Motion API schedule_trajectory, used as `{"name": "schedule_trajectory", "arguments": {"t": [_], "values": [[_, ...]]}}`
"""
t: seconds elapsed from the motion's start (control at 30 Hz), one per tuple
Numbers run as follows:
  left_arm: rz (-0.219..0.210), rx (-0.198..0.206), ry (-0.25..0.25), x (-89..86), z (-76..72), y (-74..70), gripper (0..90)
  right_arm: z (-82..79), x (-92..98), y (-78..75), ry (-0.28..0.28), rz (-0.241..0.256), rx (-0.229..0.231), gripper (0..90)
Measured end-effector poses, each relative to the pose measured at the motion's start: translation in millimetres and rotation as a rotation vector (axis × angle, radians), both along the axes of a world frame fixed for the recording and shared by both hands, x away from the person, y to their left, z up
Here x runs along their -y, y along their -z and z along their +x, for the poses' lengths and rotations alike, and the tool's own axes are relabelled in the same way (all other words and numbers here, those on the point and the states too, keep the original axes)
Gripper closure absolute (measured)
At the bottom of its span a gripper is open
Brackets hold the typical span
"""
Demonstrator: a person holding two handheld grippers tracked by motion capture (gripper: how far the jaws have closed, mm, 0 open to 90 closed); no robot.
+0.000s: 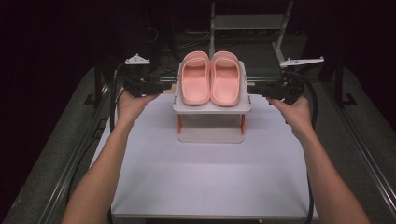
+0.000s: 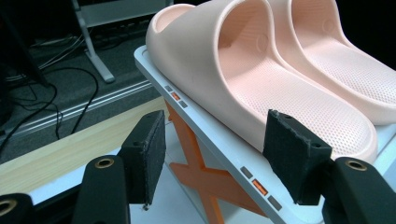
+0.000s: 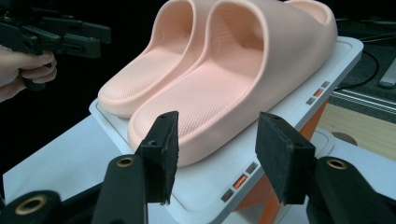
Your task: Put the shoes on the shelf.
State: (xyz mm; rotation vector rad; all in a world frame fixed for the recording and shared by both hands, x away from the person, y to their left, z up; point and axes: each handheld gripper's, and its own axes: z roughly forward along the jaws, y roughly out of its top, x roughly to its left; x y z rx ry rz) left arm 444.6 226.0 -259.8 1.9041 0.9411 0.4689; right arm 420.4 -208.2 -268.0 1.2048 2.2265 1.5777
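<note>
overhead, white table (image 1: 210,177) seen under bright light, dark room beyond, cables on floor and metal frame (image 1: 247,21) behind. pink slippers (image 1: 210,77) set side by side on top shelf of small white rack (image 1: 211,108) with orange legs, at table's far middle. left gripper (image 1: 159,87) held just left of rack, jaws wide, nothing held. right gripper (image 1: 261,90) just right of rack, jaws wide too.

Table (image 1: 210,177) lit bright from above, bkgd near black; gripper views sharp, fingers (image 2: 149,154) slightly soft.
</note>
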Motion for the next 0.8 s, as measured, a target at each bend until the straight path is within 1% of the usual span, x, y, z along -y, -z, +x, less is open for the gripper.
{"name": "schedule_trajectory", "arguments": {"t": [0.03, 0.17, 0.3, 0.37, 0.43, 0.47, 0.57, 0.8], "values": [[-0.001, -0.001, 0.001, -0.6, -0.8, 0.2, 37.3, -2.0, 0.4, 1.2, -0.004, -0.003, -0.009, 47.1], [-0.002, 0.002, -0.001, -3.1, -4.2, 1.7, 37.4, -5.9, 2.1, 2.5, 0.000, 0.005, 0.003, 46.7], [0.002, -0.003, -0.002, -6.2, -7.6, 3.8, 36.9, -8.9, 5.7, 6.1, 0.003, 0.011, -0.006, 45.8], [0.001, 0.000, -0.004, -7.7, -9.5, 5.0, 36.2, -11.0, 9.2, 8.9, 0.002, 0.020, -0.019, 44.5], [0.004, -0.001, -0.008, -9.6, -10.7, 6.2, 35.7, -11.7, 10.0, 9.2, 0.002, 0.023, -0.018, 44.5], [0.001, -0.003, -0.010, -10.6, -11.2, 6.8, 35.0, -13.1, 11.6, 10.2, 0.005, 0.035, -0.007, 44.5], [-0.003, -0.003, -0.015, -13.3, -12.6, 8.5, 33.7, -15.0, 16.3, 13.7, 0.007, 0.047, -0.016, 43.8], [-0.004, -0.001, -0.016, -16.4, -17.7, 11.7, 31.0, -18.6, 20.0, 16.8, 0.003, 0.049, -0.024, 41.7]]}}
